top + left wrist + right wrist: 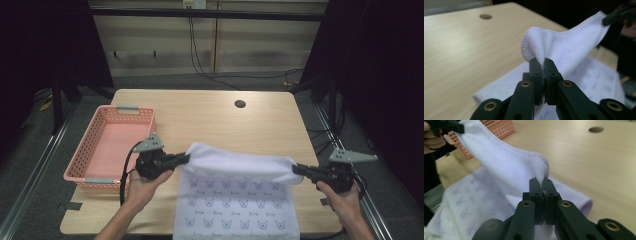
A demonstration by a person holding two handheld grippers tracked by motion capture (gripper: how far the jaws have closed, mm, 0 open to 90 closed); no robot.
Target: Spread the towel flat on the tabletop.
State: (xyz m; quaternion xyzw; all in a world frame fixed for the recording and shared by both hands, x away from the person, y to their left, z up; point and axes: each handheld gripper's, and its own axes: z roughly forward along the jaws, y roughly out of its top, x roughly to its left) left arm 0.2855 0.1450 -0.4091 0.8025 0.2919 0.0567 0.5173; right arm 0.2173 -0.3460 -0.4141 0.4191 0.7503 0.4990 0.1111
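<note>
A white towel printed with small blue motifs lies near the table's front edge, its far edge lifted and stretched between both grippers. My left gripper is shut on the towel's left corner. My right gripper is shut on the right corner. In the left gripper view the jaws pinch a fold of cloth, and the other gripper holds the far corner. In the right gripper view the left gripper shows at top left. The raised edge sags slightly between the two grips.
A pink plastic basket stands empty at the table's left side, close to my left hand. The wooden table has a round cable hole near its back edge. Dark curtains and cables lie beyond the table.
</note>
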